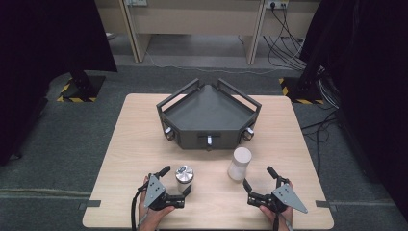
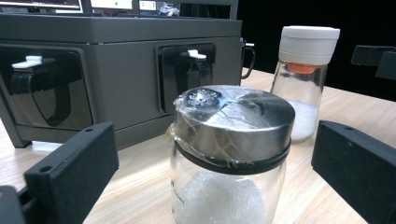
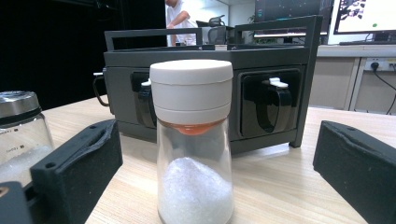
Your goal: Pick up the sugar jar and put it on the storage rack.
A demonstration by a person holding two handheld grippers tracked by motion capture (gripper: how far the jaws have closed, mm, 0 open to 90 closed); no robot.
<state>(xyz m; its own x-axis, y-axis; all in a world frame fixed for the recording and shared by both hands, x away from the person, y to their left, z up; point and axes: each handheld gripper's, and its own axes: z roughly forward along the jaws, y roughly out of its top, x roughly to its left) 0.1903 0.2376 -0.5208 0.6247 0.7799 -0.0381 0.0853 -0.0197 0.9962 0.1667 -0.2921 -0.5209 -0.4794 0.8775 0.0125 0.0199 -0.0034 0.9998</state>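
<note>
From the high view, the wooden table (image 1: 144, 144) carries a dark grey tray (image 1: 208, 113) toward twelve o'clock, its front faces set with small latches. At about seven o'clock from the tray stands the steel-lidded jar (image 1: 184, 177); at about five o'clock stands the white-capped shaker (image 1: 239, 163), well apart from the jar. The left gripper (image 1: 175, 180) comes in from six o'clock with its jaws spread wide on either side of the jar, one at ten o'clock of it, one at five o'clock. The right gripper (image 1: 260, 177) sits at four o'clock of the shaker, jaws wide apart and aimed at it, closed on nothing.

Over to the left gripper view: the steel-lidded jar (image 2: 231, 158) stands dead ahead between the two black jaws, clear film wrinkled over its lid, white grains inside. Daylight shows between each jaw and the glass, so there is no grip. The white-capped shaker (image 2: 304, 79) stands at two o'clock, the tray (image 2: 121, 70) behind at eleven.

Right gripper view now: the white-capped shaker (image 3: 194, 149) stands upright and centred, an orange insert under its cap, white grains heaped at the bottom. Both jaws stand clear of it. The steel-lidded jar (image 3: 21, 130) peeks in at nine o'clock, the tray (image 3: 210, 56) behind.
</note>
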